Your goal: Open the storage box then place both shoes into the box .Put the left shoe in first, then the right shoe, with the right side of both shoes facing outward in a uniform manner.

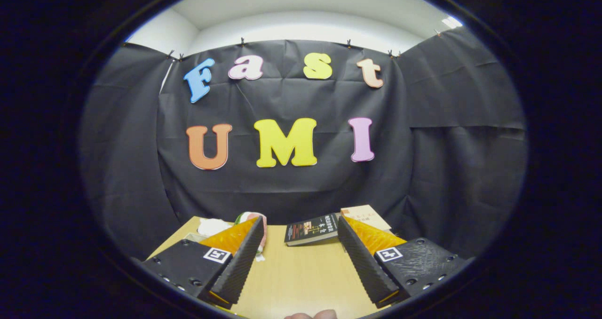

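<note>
Tongs gape apart over bare table, shoe behind left finger.

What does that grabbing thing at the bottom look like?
The tool has two wedge-shaped fingers with black ribbed inner pads and orange tops. Each sits on a black block with screw holes and a small black-and-white square marker. Fingers stand apart, open, over a pale wooden table.
</note>
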